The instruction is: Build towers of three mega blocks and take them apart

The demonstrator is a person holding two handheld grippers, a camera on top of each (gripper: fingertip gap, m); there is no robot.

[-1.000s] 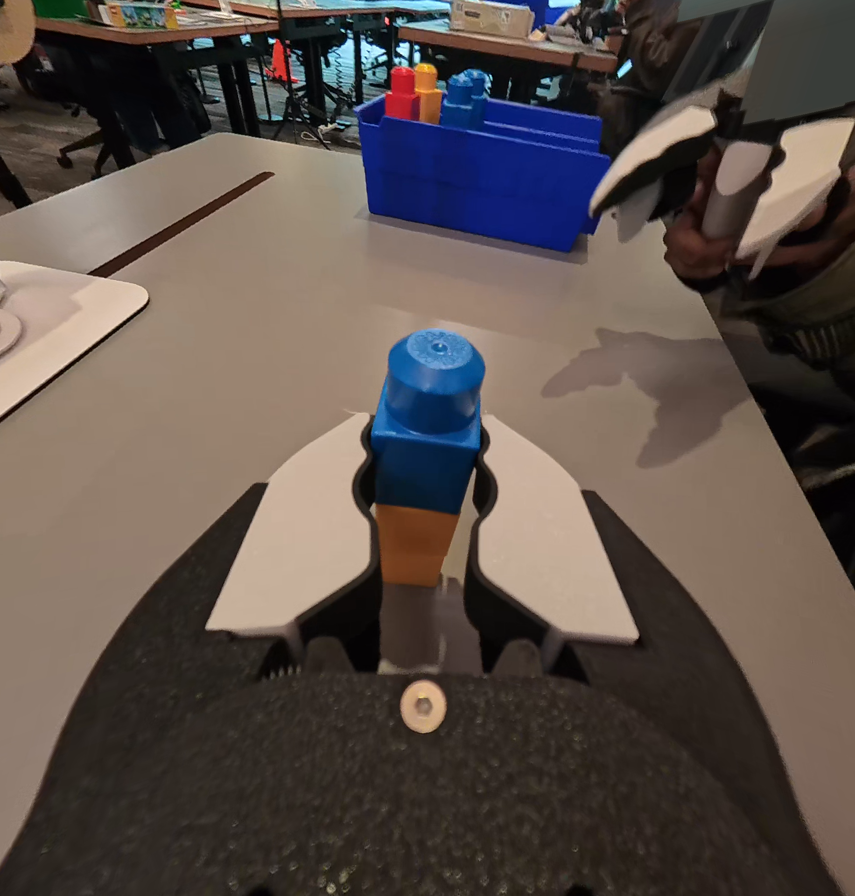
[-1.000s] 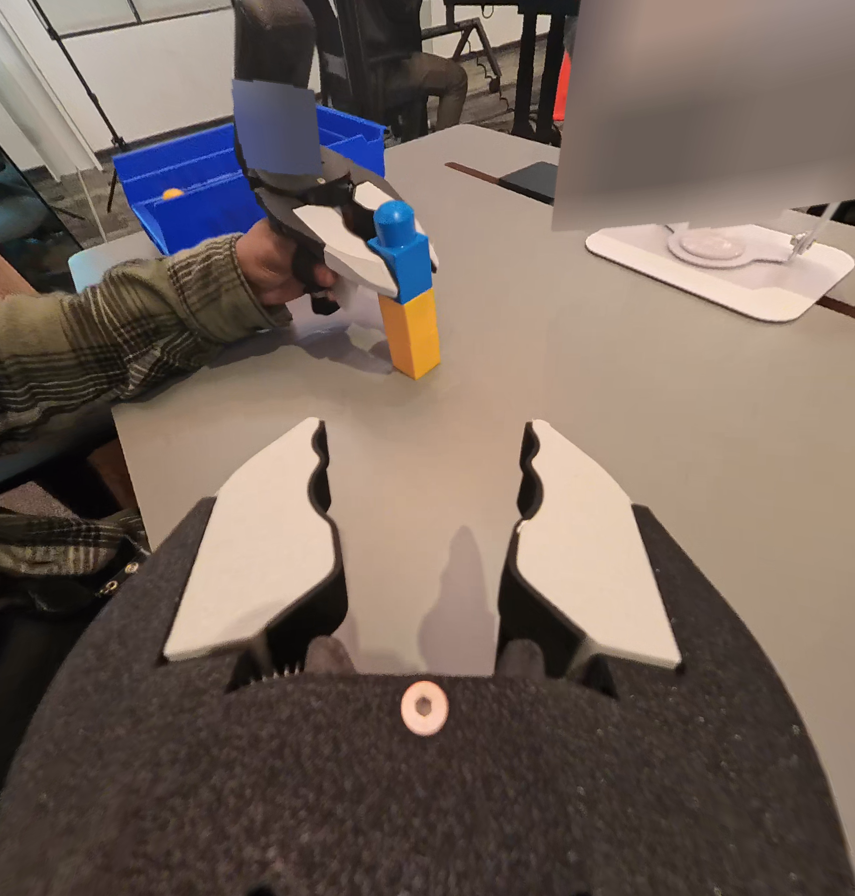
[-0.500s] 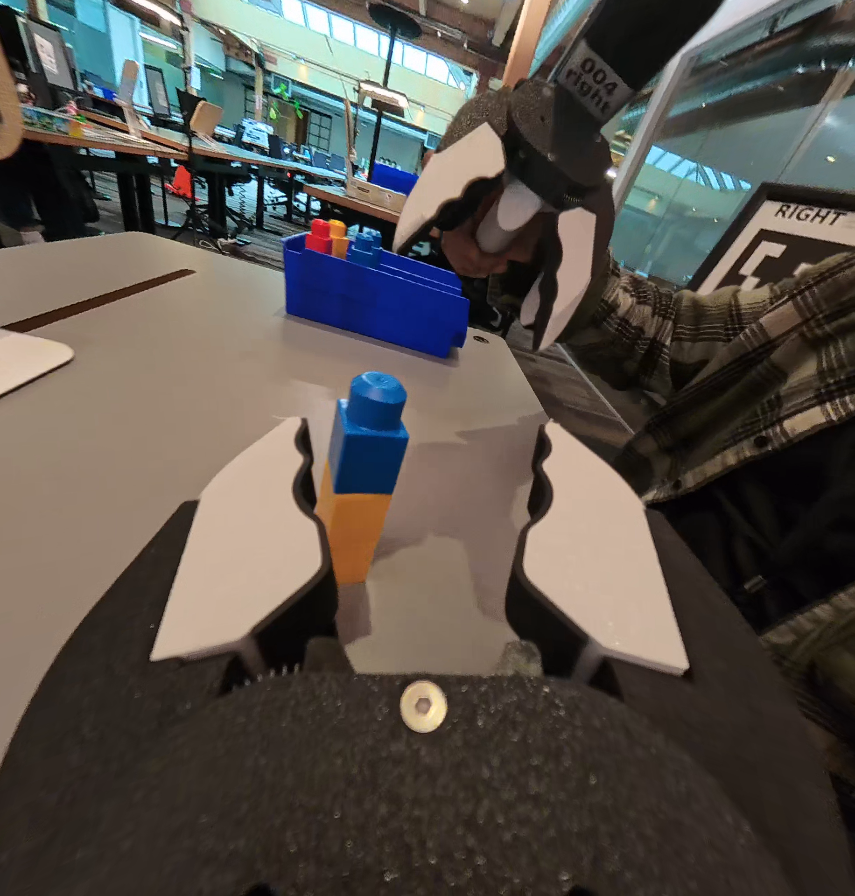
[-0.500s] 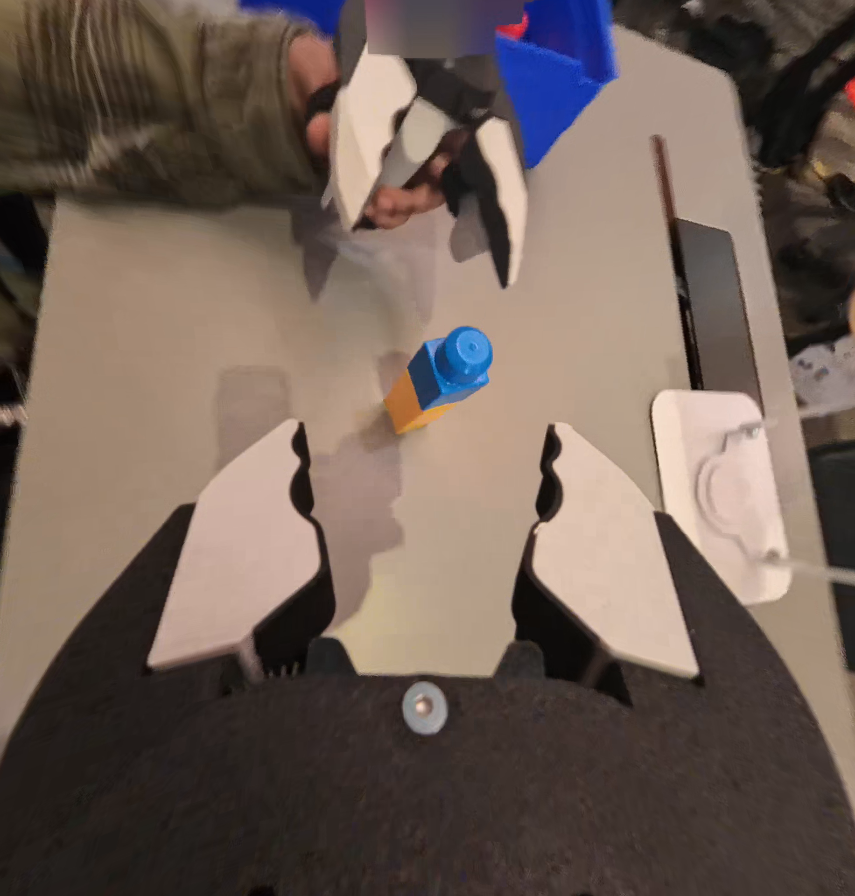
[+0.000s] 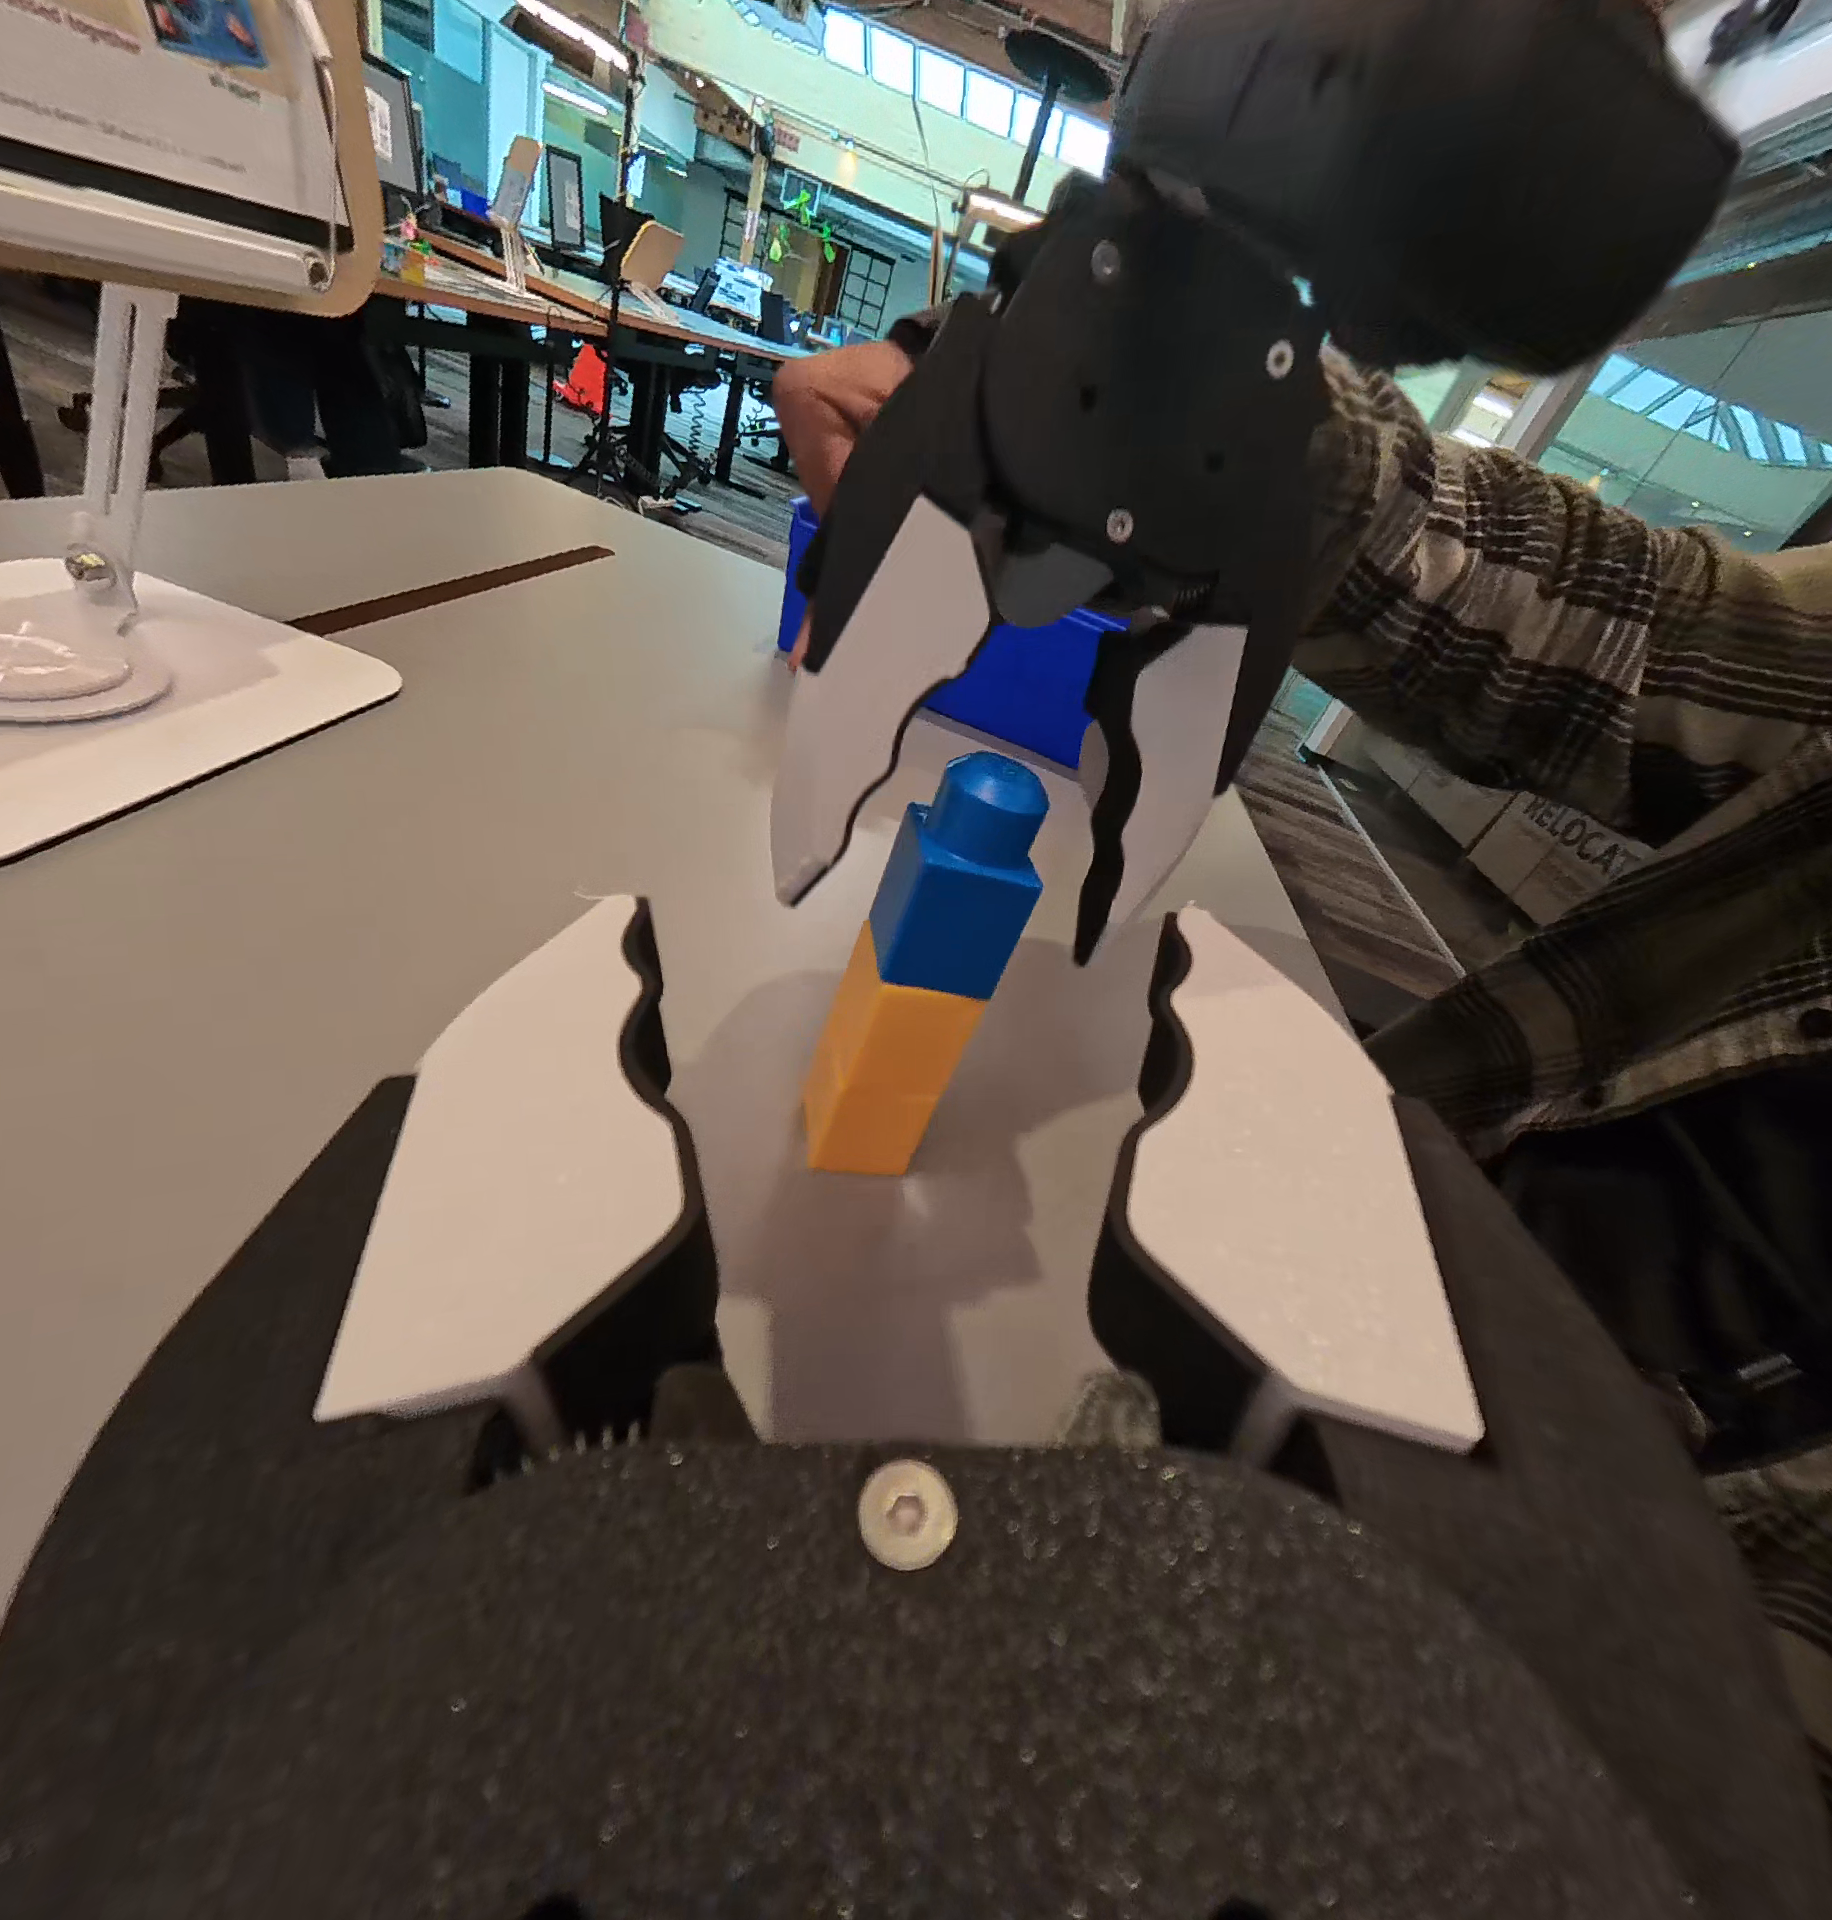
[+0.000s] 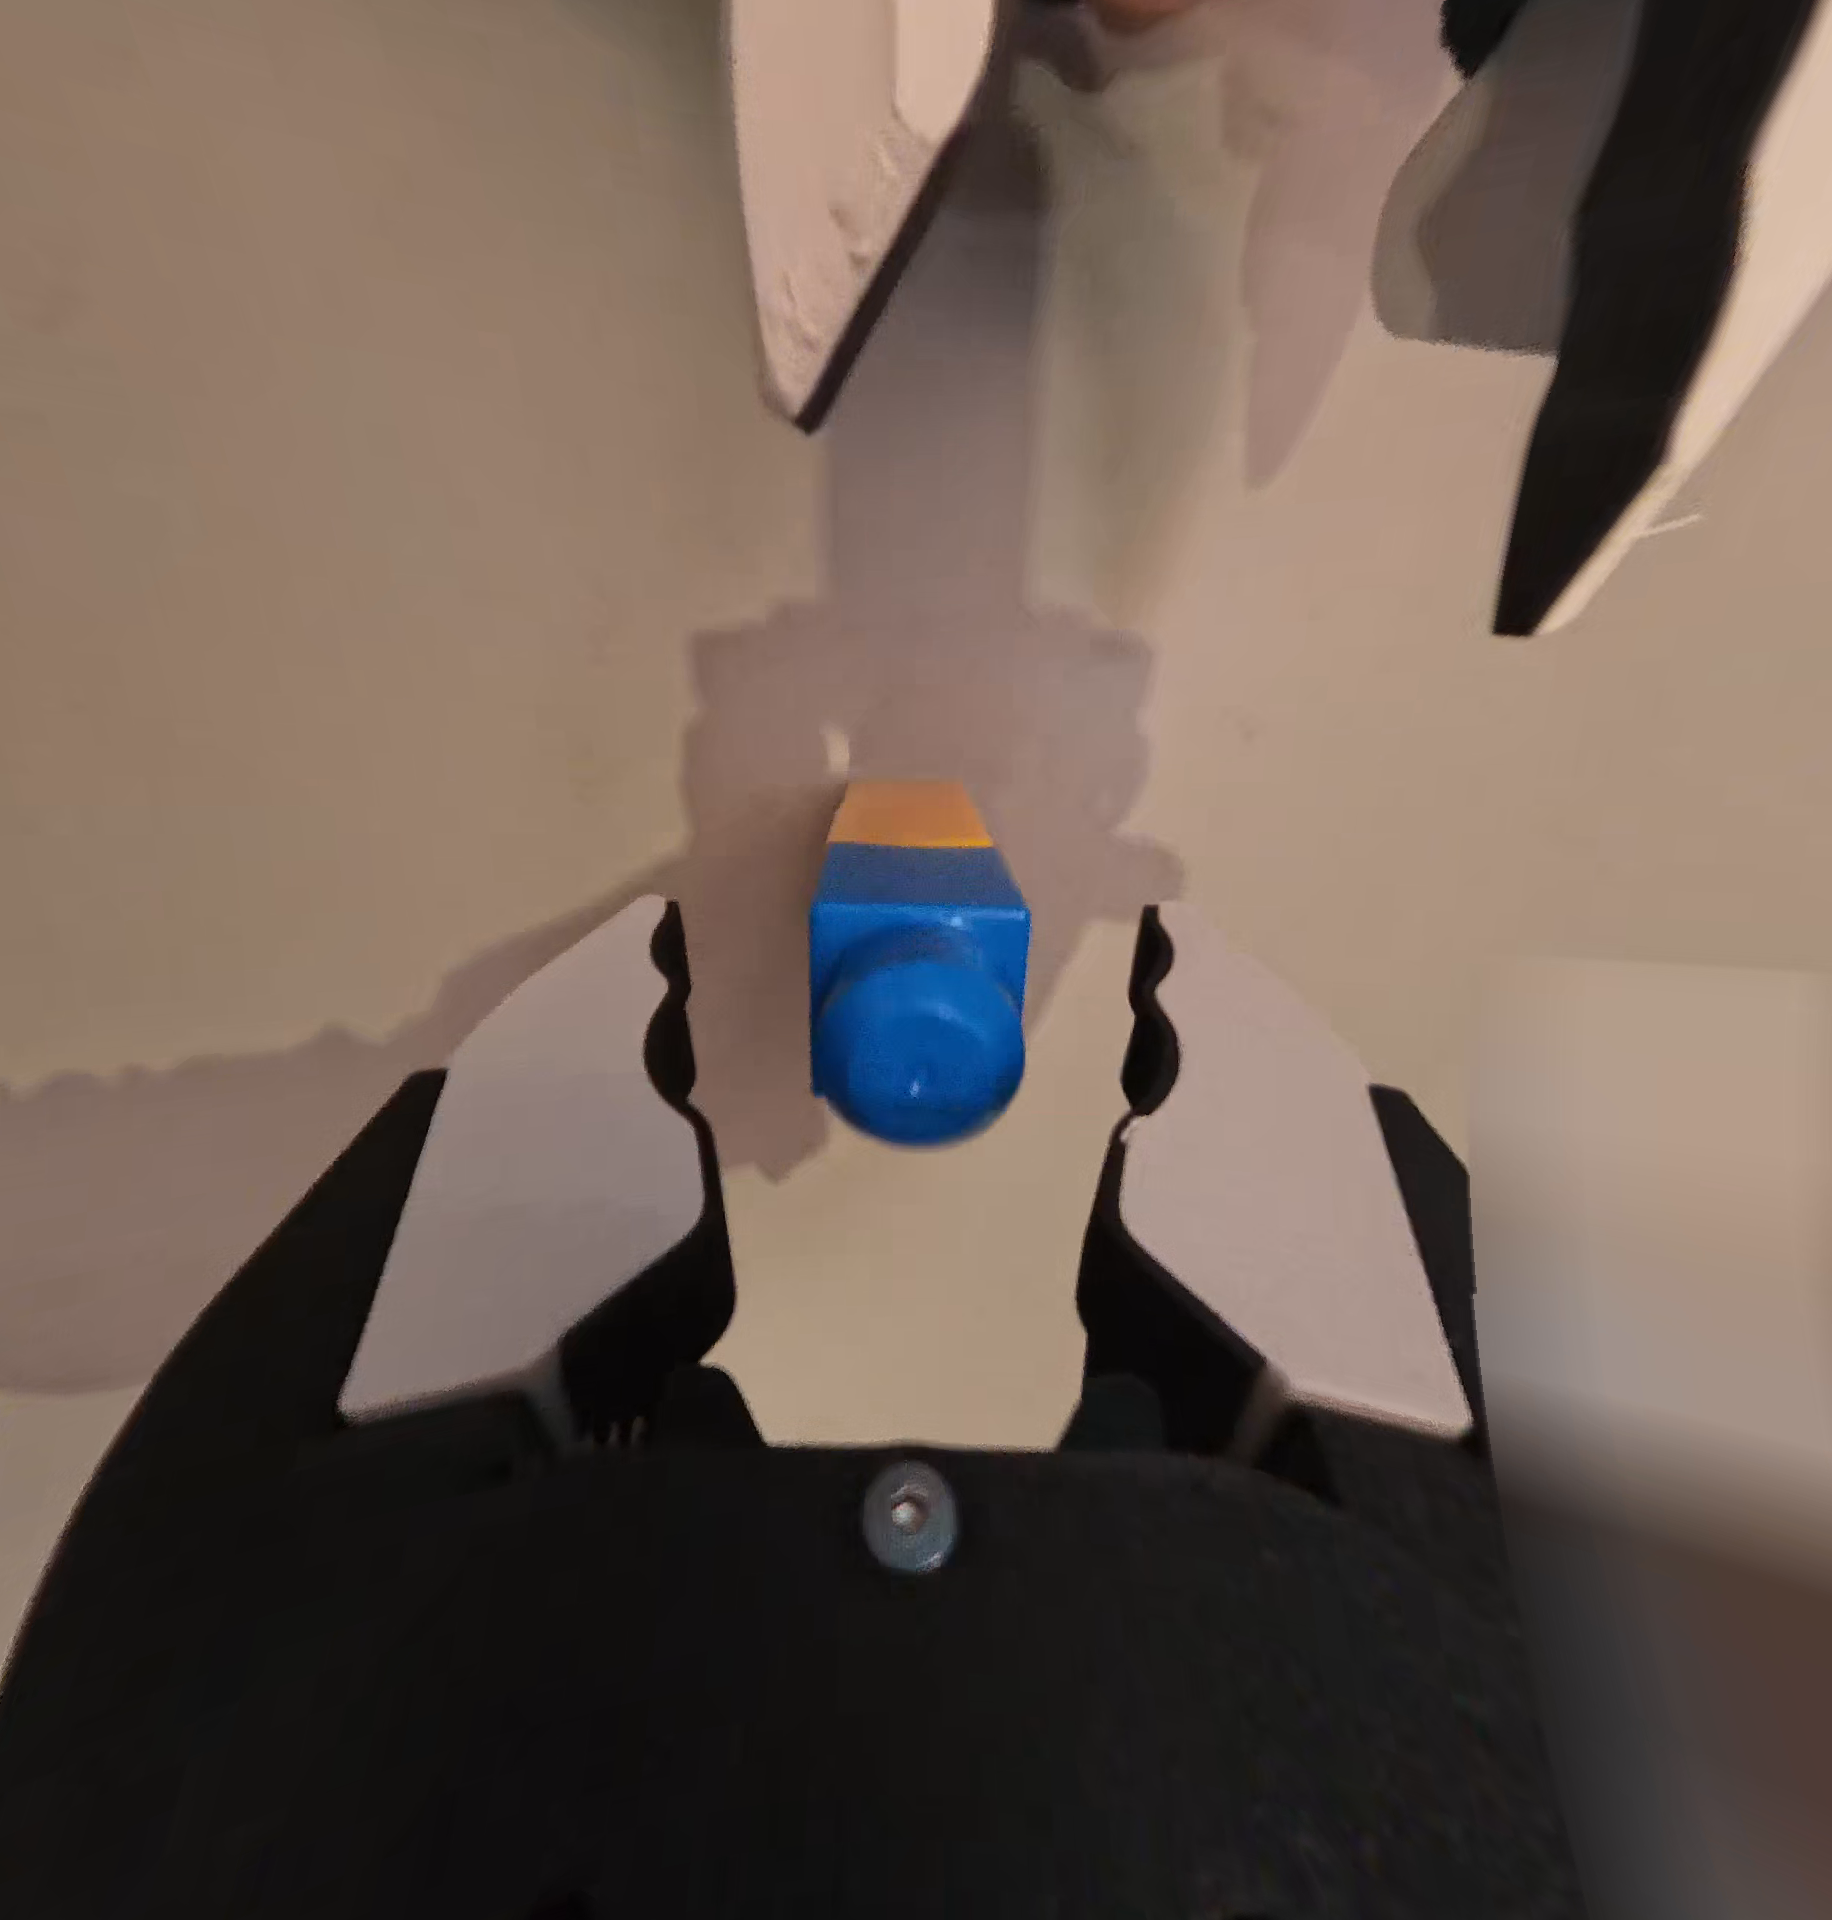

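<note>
A tower stands on the grey table: a blue block (image 5: 956, 904) on an orange lower part (image 5: 881, 1060) that has a seam across it. My left gripper (image 5: 907, 920) is open, low at table level, with its fingertips just short of the tower and not touching it. My right gripper (image 5: 943, 914) comes down from above, open, with its fingers on either side of the blue block's stud. In the right wrist view I look straight down on the blue block (image 6: 917, 1039) between my open right gripper's (image 6: 910, 914) fingers, orange (image 6: 907, 816) showing beyond it. The left gripper (image 6: 1161, 520) is at the top, blurred.
A blue bin (image 5: 1016, 686) stands behind the tower, partly hidden by the right gripper. A white stand base (image 5: 164, 707) sits at the left. The table's right edge (image 5: 1296, 935) runs close beside the tower. A plaid sleeve (image 5: 1566, 623) reaches in from the right.
My left gripper let go of the blue block, opened and drew back from the tower. My right gripper swung over and came down around the tower's top.
</note>
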